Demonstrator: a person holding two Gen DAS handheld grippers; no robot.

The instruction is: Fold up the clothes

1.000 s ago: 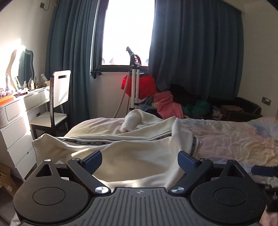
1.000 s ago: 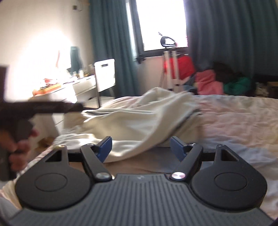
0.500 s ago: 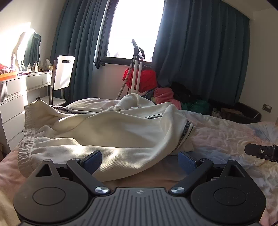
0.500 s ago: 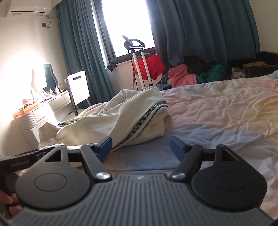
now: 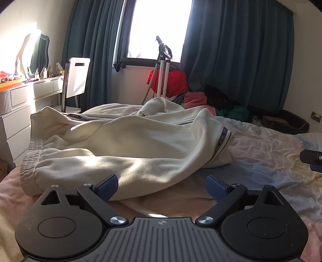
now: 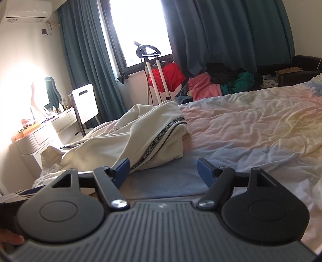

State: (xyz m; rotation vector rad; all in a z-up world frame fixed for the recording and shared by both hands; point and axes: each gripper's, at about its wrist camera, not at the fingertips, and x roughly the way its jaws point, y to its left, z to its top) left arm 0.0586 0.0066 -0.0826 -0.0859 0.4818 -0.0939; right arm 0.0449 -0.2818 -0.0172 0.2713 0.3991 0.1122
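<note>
On bed (image 6: 251,125) | cream garment (image 5: 124,145), stripe lettering unreadable | both hand-held grippers (image 5: 162,185) (image 6: 163,168) wide apart, empty

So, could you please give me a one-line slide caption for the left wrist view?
Open left gripper low over the bed, facing crumpled cream trousers awaiting folding.

Teal curtains (image 5: 237,60) hang either side of a bright window (image 5: 159,28). A garment steamer (image 5: 164,66) stands under it with something red (image 5: 171,81) hung on it. White chair (image 5: 77,78) sits by a dresser (image 5: 24,104) with a wavy mirror (image 5: 39,53). The bed (image 6: 251,125) has a wrinkled pastel sheet, and there's an air conditioner (image 6: 26,12) up on the wall.
</note>
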